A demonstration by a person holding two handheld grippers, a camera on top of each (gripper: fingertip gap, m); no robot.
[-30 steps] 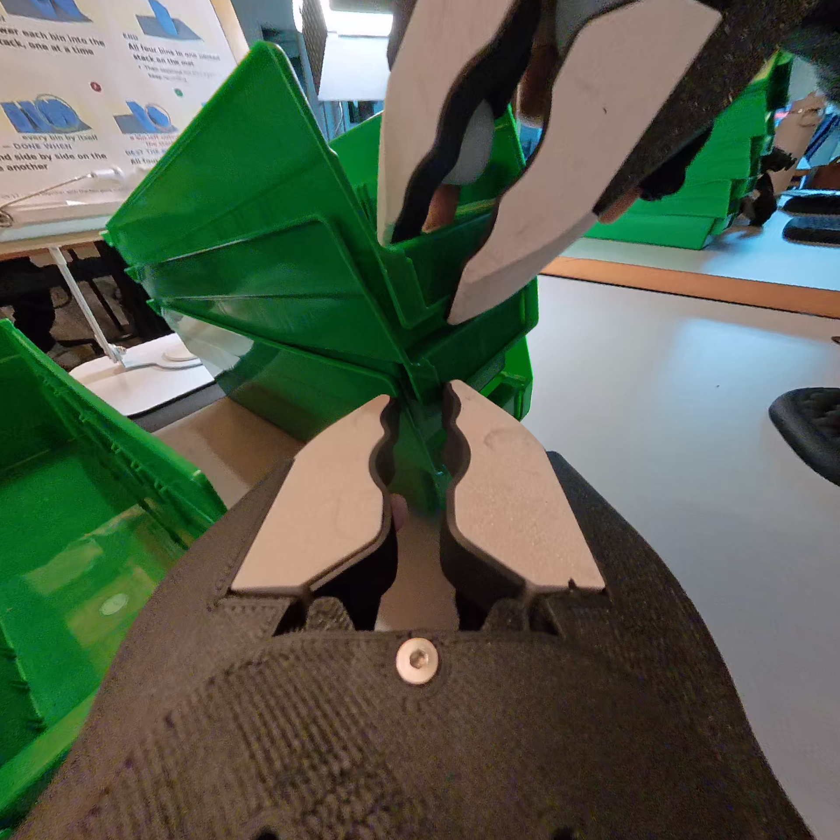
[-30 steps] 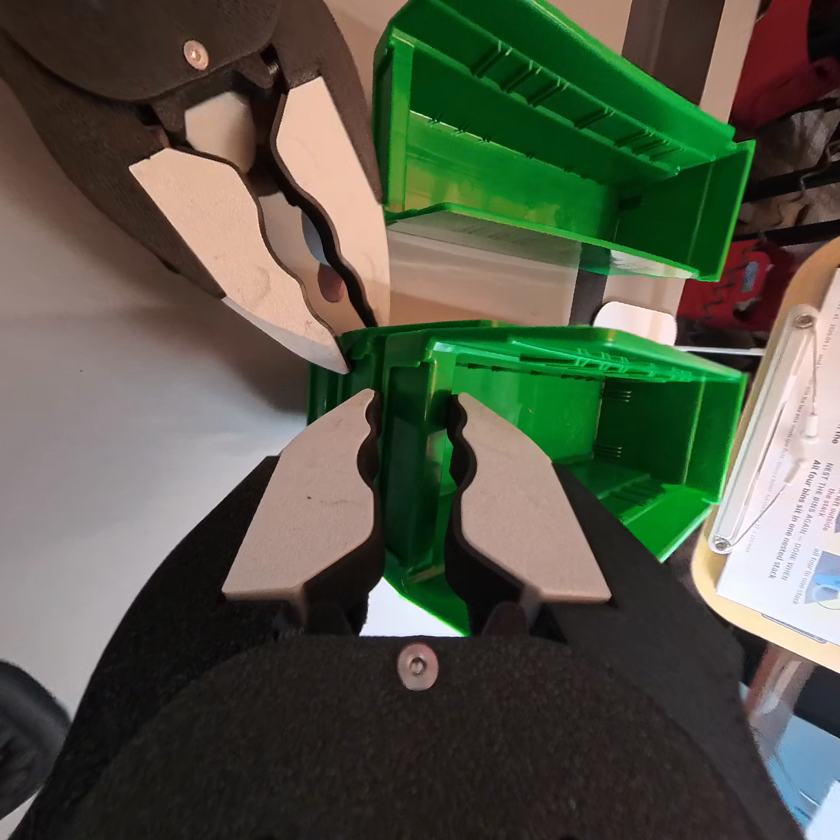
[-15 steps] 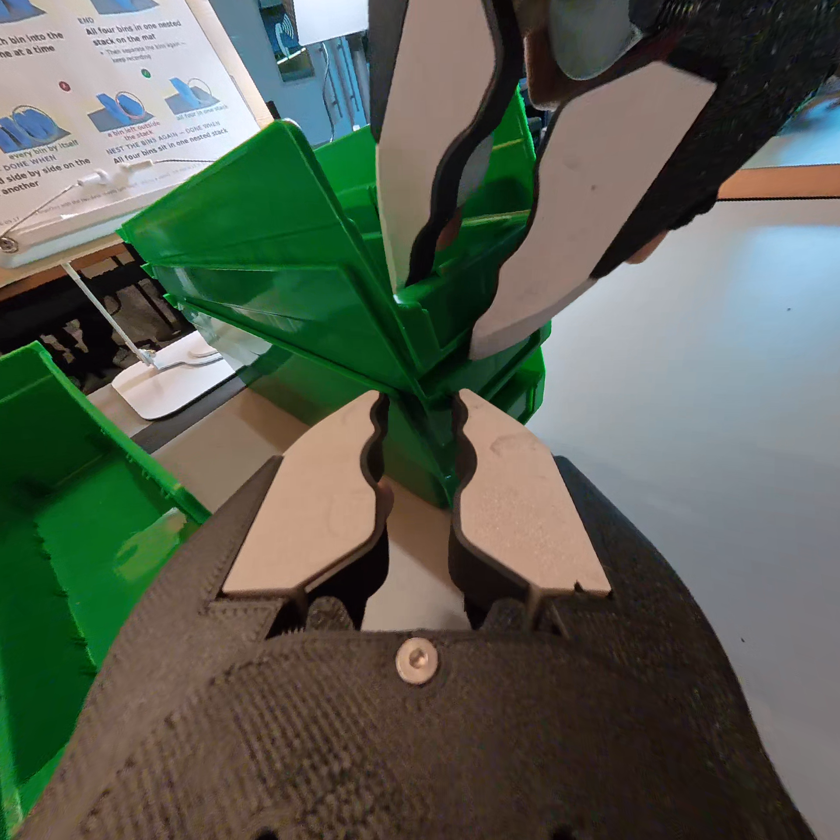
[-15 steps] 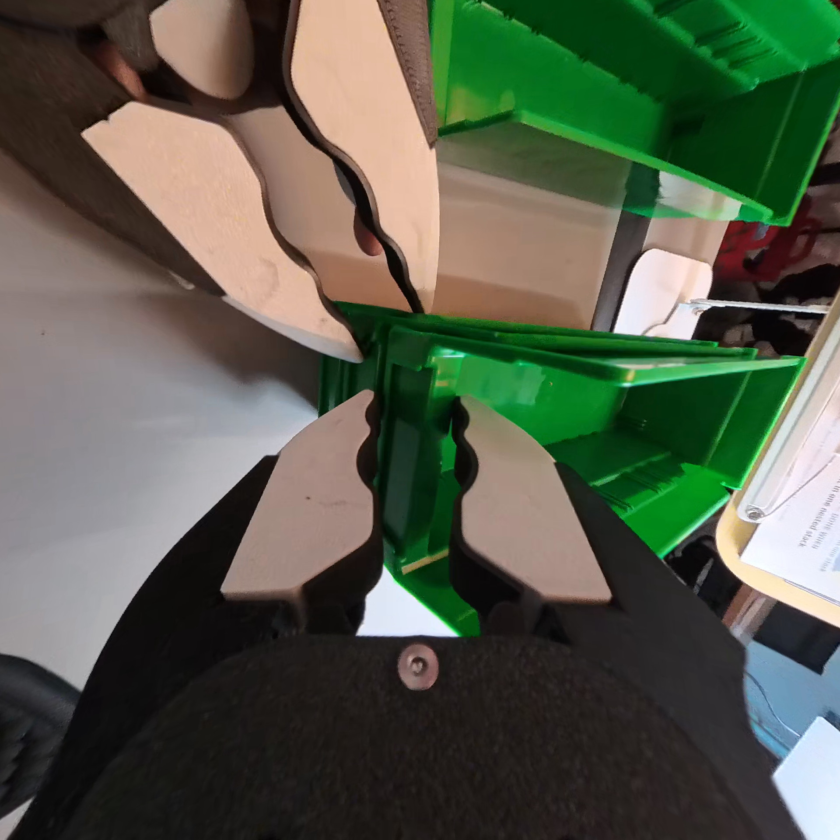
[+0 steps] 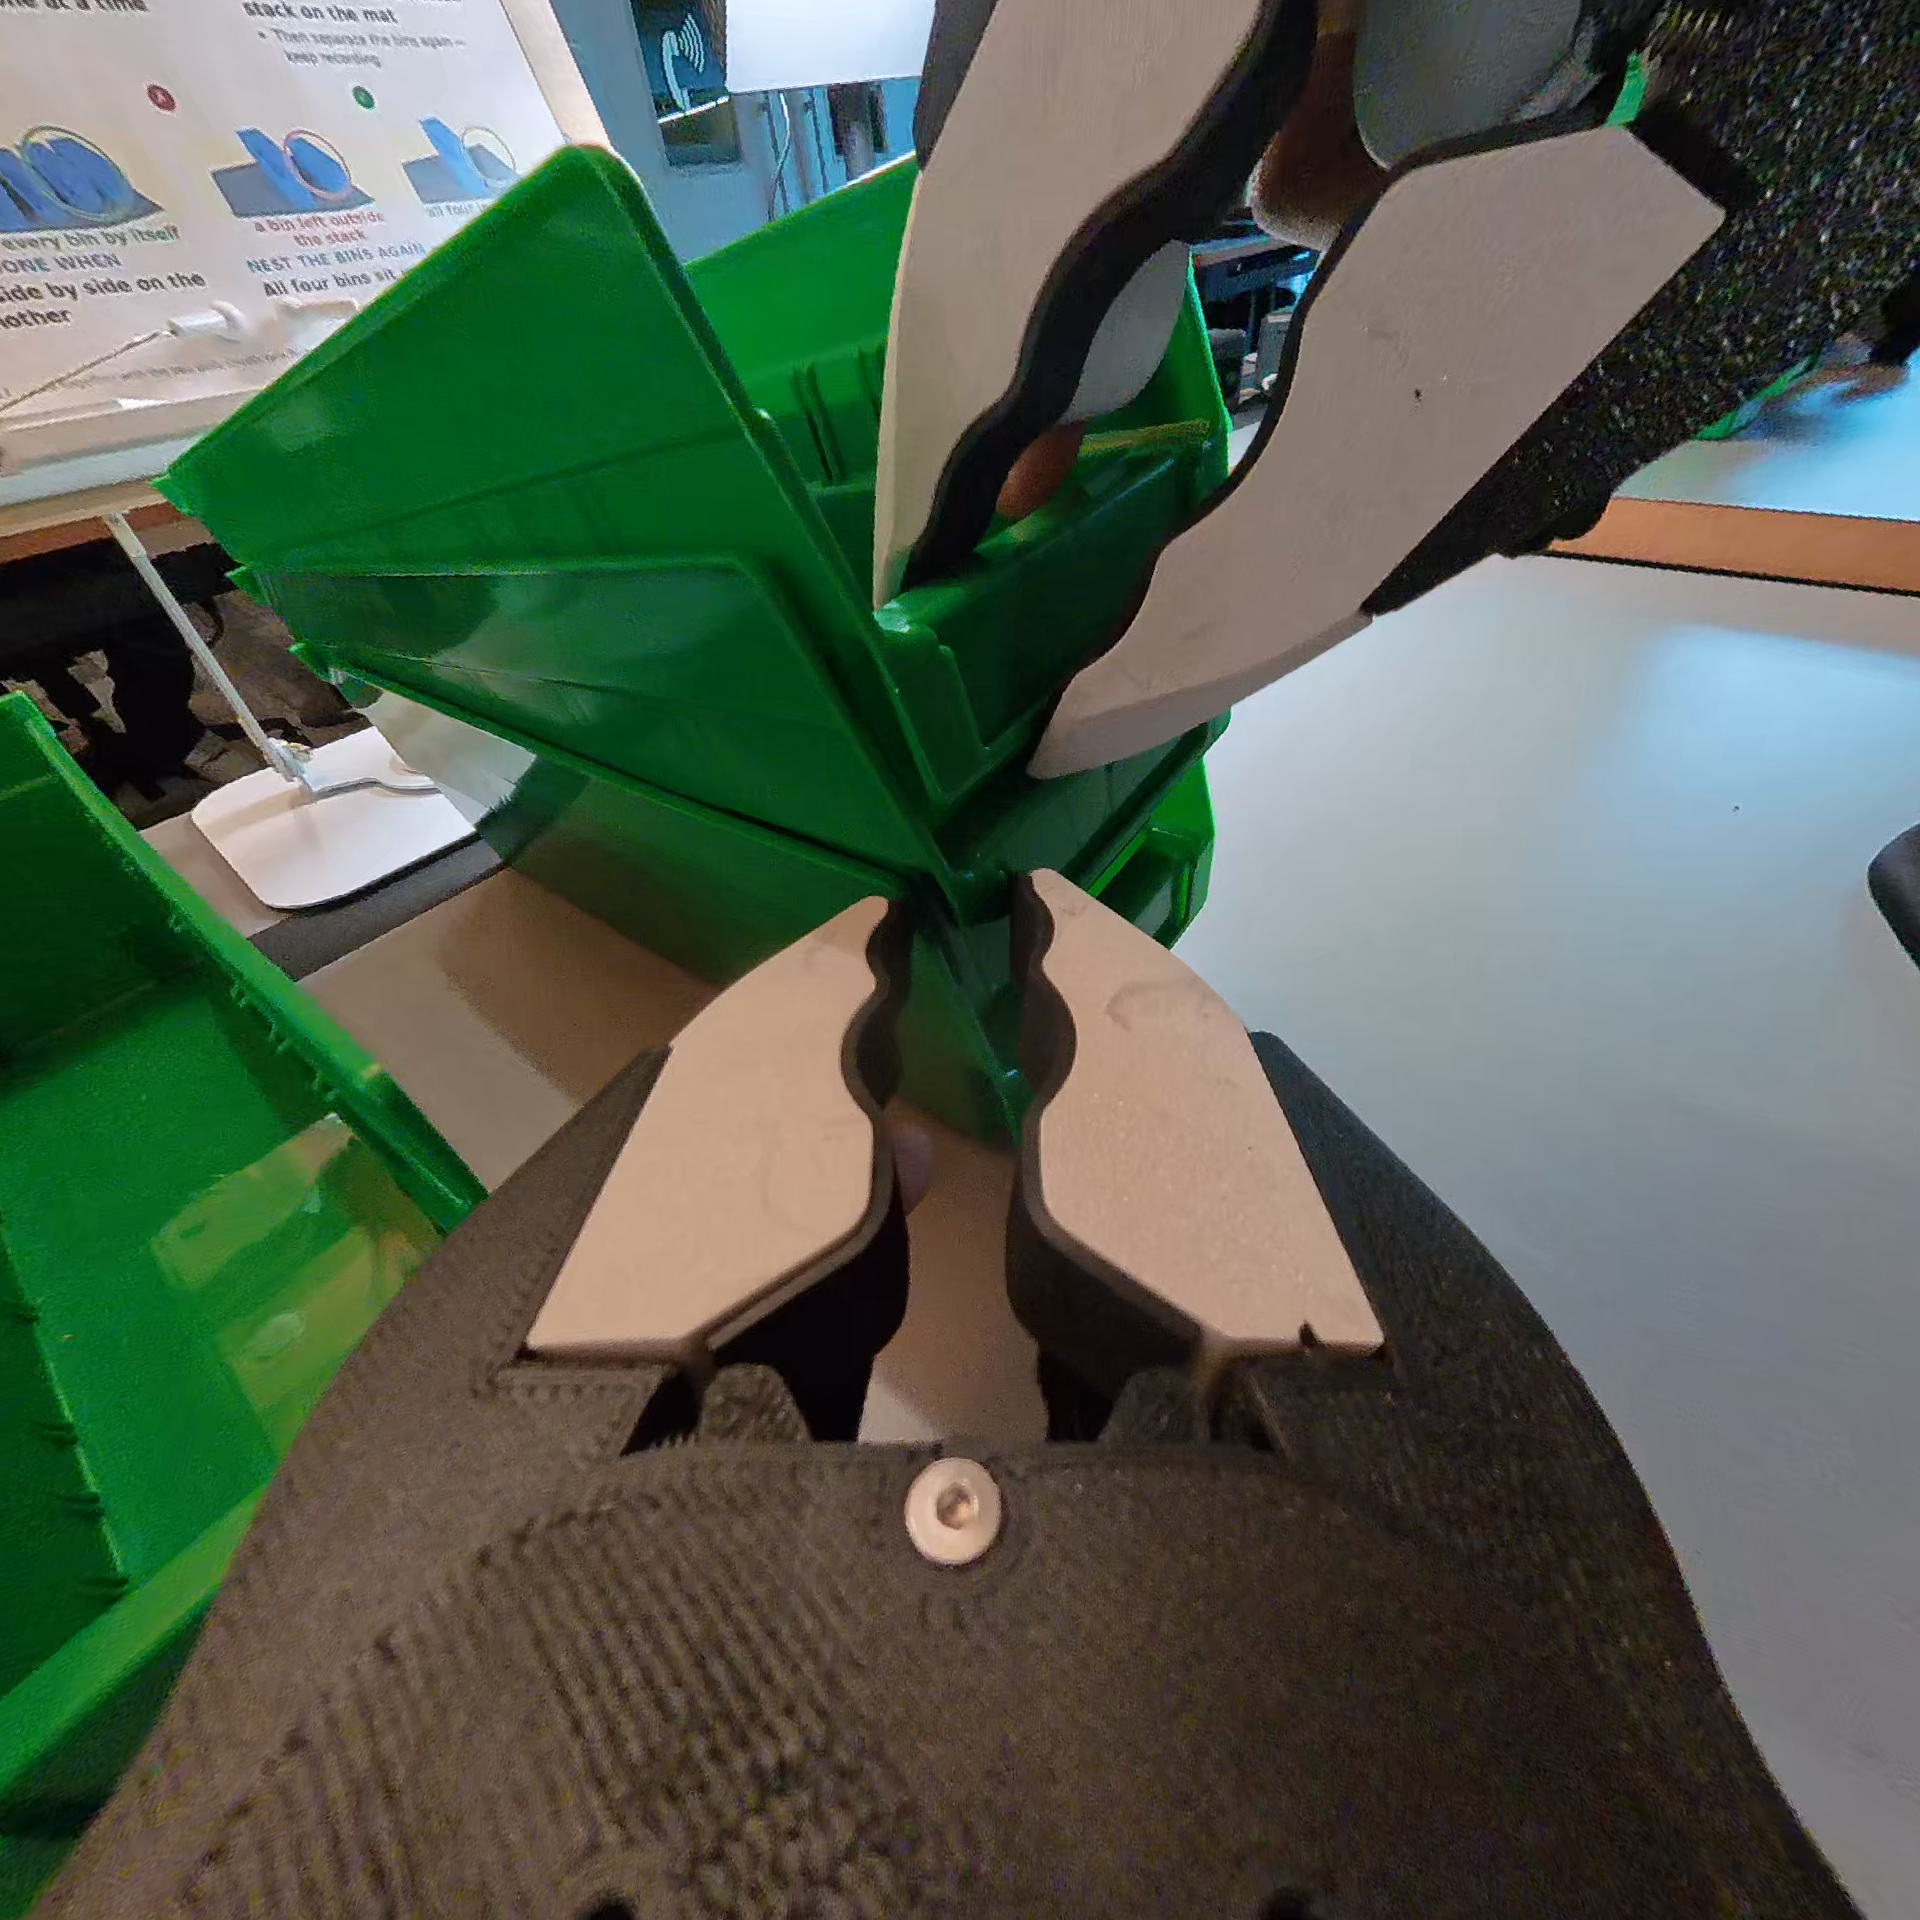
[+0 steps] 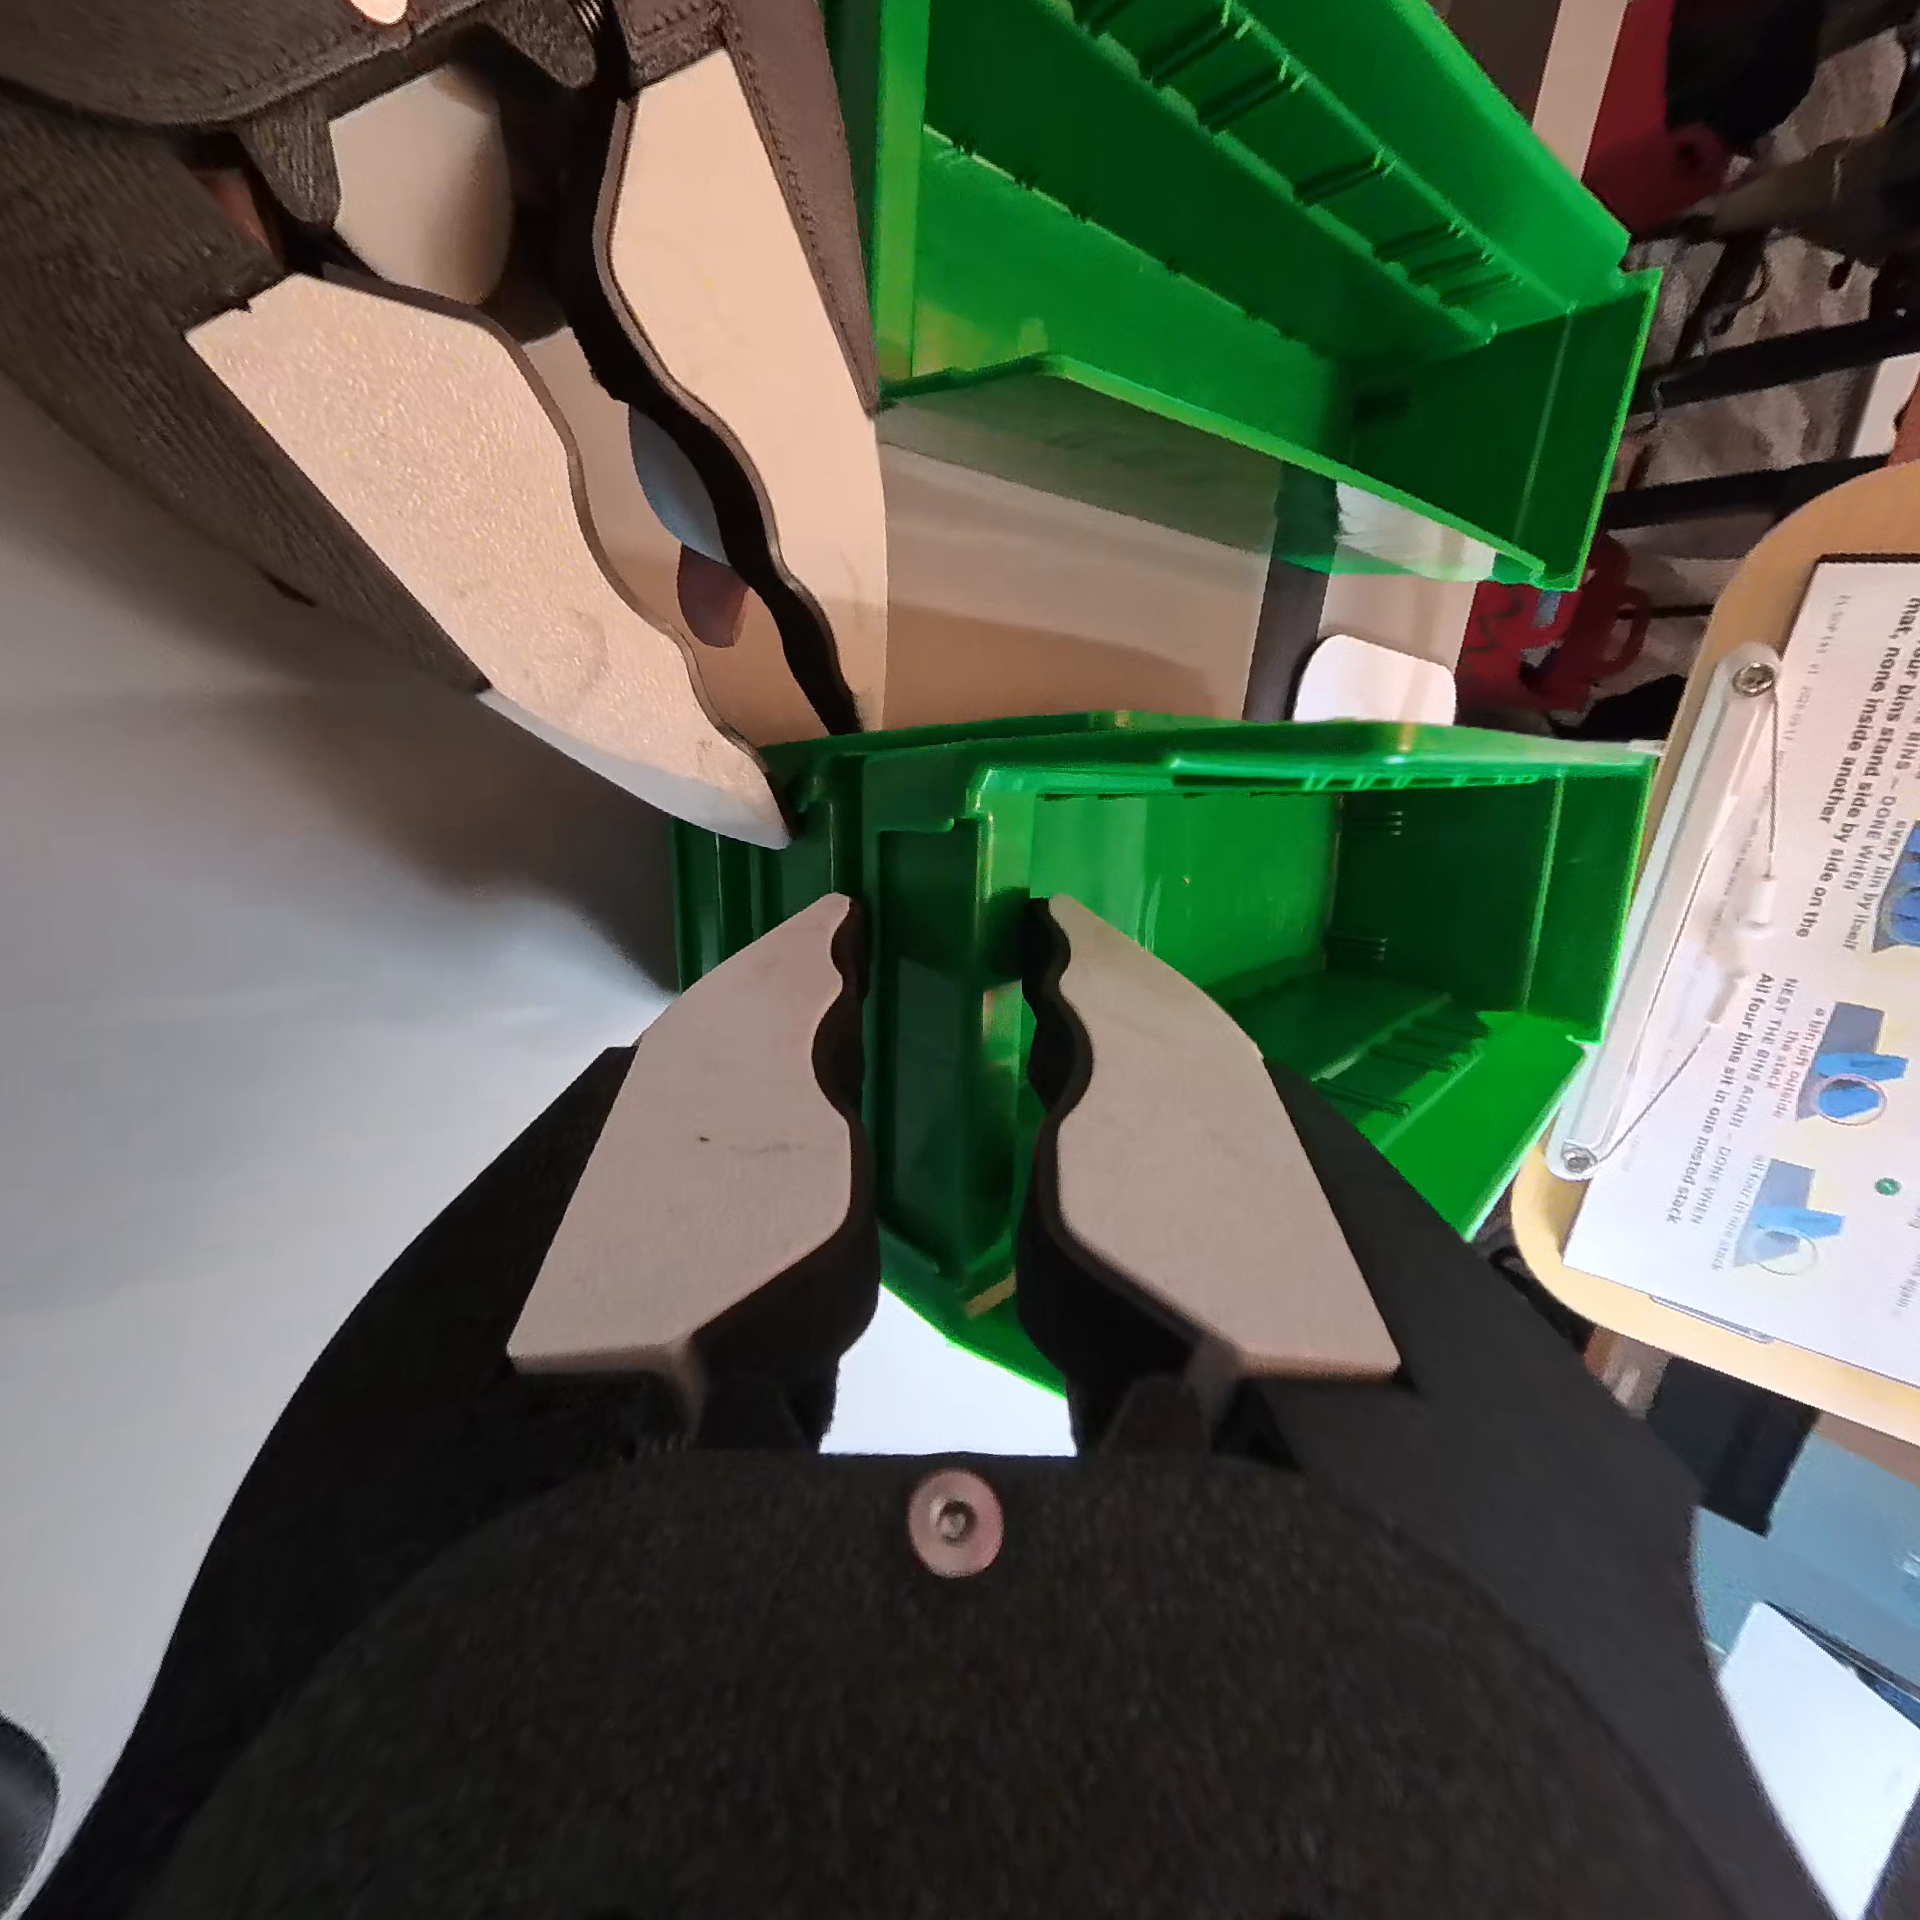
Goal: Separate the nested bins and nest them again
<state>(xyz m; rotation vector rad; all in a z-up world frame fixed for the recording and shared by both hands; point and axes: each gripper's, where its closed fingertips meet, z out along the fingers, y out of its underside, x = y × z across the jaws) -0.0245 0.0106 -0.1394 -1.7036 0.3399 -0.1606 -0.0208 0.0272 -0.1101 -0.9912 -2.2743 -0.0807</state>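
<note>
Two tools are clamped on the nested stack of green bins (image 5: pixel 675 904), one low and one high. The left tool (image 5: pixel 956 914) is closed on the front corner of a lower bin, pinning it to the worktop (image 5: pixel 1507 987). The right tool (image 6: pixel 940 914) is closed across the front wall of the top bin (image 6: pixel 1195 935).

Compared with a second ago, both grips are unchanged. The top bin's rear has tipped somewhat higher, and the side walls fan a little wider apart in the left wrist view. In the right wrist view, its rim stands a step clear of the rims beneath. This suggests the top bin is working loose from the nest but is not yet free, since its front edge still sits inside the bin below.

At least three layered walls show in the stack, though the exact count cannot be read. One separate bin (image 5: pixel 208 935) already stands apart on the left side of the worktop, so the separating stage looks partly done. Every bin interior in view is empty. A printed instruction sheet (image 5: pixel 208 208) on a stand sits behind the stack.
</note>
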